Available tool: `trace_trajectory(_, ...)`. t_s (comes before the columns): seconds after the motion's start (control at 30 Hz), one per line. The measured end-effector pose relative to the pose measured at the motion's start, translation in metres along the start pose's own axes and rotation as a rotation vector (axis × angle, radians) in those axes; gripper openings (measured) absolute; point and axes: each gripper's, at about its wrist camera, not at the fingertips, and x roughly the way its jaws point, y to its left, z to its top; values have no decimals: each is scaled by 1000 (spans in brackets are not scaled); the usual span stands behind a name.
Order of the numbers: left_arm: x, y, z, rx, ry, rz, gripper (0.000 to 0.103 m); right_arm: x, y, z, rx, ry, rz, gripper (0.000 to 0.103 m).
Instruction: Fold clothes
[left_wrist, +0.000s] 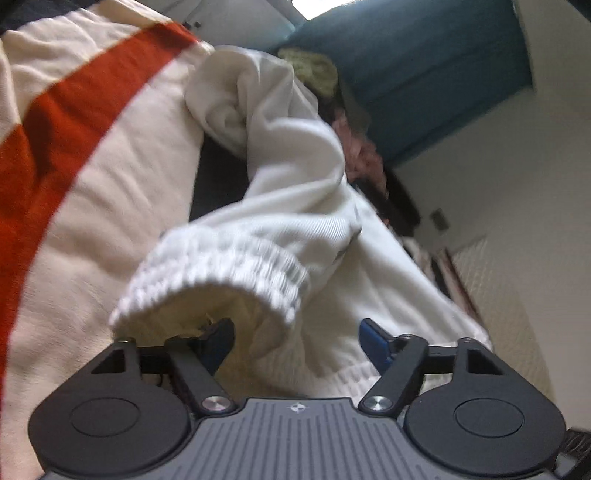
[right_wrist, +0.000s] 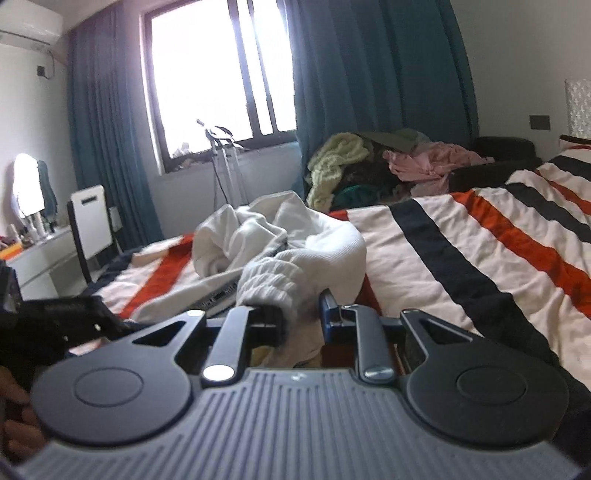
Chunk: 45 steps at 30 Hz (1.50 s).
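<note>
A white sweatshirt (right_wrist: 258, 236) lies crumpled on the striped bed cover (right_wrist: 461, 258). In the right wrist view one ribbed cuff (right_wrist: 273, 280) runs down between the fingers of my right gripper (right_wrist: 301, 319), which is shut on it. In the left wrist view the other ribbed cuff (left_wrist: 210, 273) hangs just in front of my left gripper (left_wrist: 297, 339), whose jaws stand wide apart. The cuff's opening droops over the left fingertip (left_wrist: 221, 338), while the right fingertip (left_wrist: 373, 338) is bare. The sleeve (left_wrist: 295, 155) rises twisted behind the cuff.
A heap of other clothes (right_wrist: 388, 162), yellow, pink and dark, is piled at the far side of the bed by teal curtains (right_wrist: 369, 74). A chair (right_wrist: 90, 225) and a dresser (right_wrist: 40, 254) stand to the left. A hand (right_wrist: 14, 413) shows at the lower left edge.
</note>
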Motion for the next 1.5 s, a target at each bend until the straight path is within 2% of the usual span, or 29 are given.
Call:
trace_trajectory(0.03, 4, -2, -1, 17, -4, 9, 65, 1, 0, -1, -4, 4, -8, 22)
trace_trajectory(0.1, 5, -6, -2, 56, -38, 26, 50, 6, -1, -4, -12, 22, -31, 21)
trace_trajectory(0.17, -2, -7, 0, 72, -110, 55, 26, 10, -3, -7, -15, 45, -63, 21)
trace_trajectory(0.3, -32, -6, 1, 71, -302, 36, 17, 19, -8, -14, -20, 101, -125, 21)
trace_trajectory(0.4, -61, 0, 3, -2, -418, -30, 11, 25, -10, -22, -30, 168, -144, 23)
trace_trajectory(0.5, -85, 15, 4, -126, -494, -59, 11, 28, -6, -29, -39, 229, -89, 27)
trace_trajectory(0.57, -100, 26, 4, -204, -514, -19, 11, 28, 1, -33, -62, 253, -34, 31)
trace_trajectory(0.63, -101, 37, 6, -283, -510, 66, 12, 30, 11, -39, -123, 297, -9, 37)
trace_trajectory(0.77, -92, 62, 7, -401, -410, 348, 12, 34, 23, -50, -166, 399, 41, 35)
trace_trajectory(0.83, -85, 74, 7, -447, -350, 405, 12, 30, 24, -49, -141, 401, 80, 35)
trace_trajectory(0.9, -84, 81, 12, -466, -327, 401, 12, 22, 21, -42, -97, 368, 139, 37)
trace_trajectory(1.03, -96, 73, 15, -458, -296, 339, 15, 10, 11, -26, 4, 271, 233, 35)
trace_trajectory(1.1, -105, 69, 15, -450, -283, 311, 15, 12, 6, -19, 47, 233, 222, 32)
trace_trajectory(1.13, -110, 67, 16, -440, -279, 303, 15, 15, 4, -16, 65, 219, 210, 22)
trace_trajectory(1.17, -114, 66, 17, -430, -275, 295, 15, 21, 2, -14, 80, 211, 199, 19)
trace_trajectory(1.27, -131, 63, 13, -390, -287, 287, 16, 39, -3, -10, 119, 200, 171, 18)
trace_trajectory(1.33, -136, 58, 16, -348, -284, 307, 20, 55, 1, -18, 110, 258, 172, 17)
trace_trajectory(1.47, -139, 48, 30, -205, -289, 368, 49, 78, 18, -50, 19, 438, 143, 18)
trace_trajectory(1.5, -137, 46, 34, -155, -293, 380, 53, 75, 18, -49, 26, 434, 143, 18)
